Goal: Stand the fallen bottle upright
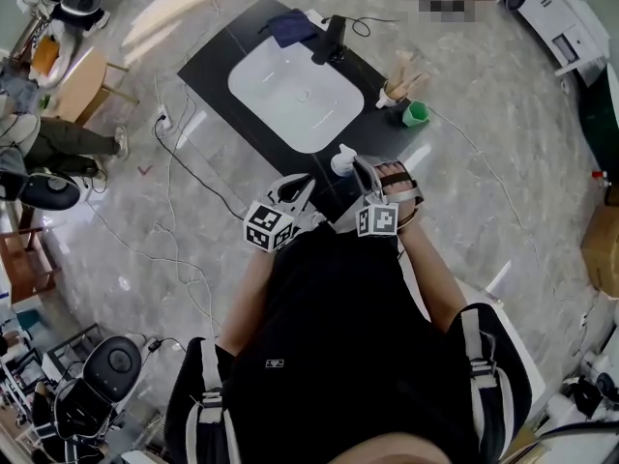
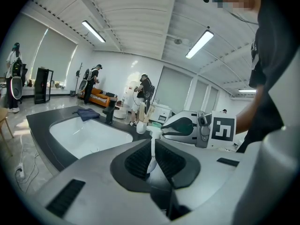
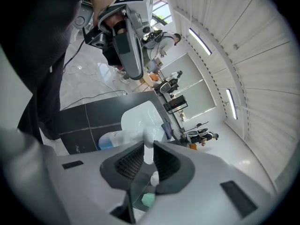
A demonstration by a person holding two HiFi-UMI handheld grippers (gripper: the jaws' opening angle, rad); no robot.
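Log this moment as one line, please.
bottle: on counter by sink | left gripper: shut on pump | right gripper: jaws around bottle, grip unclear

In the right gripper view we cannot tell whether the pads of the right gripper press on the white top of the bottle or only stand beside it. The jaws cover the part nearest us, and the print on the blue label is too small for us to read. In the left gripper view the left gripper hides all of the bottle but a thin white stem between its pads. In the head view both grippers and a hand cover most of the bottle, and the lower edge cuts off the person.
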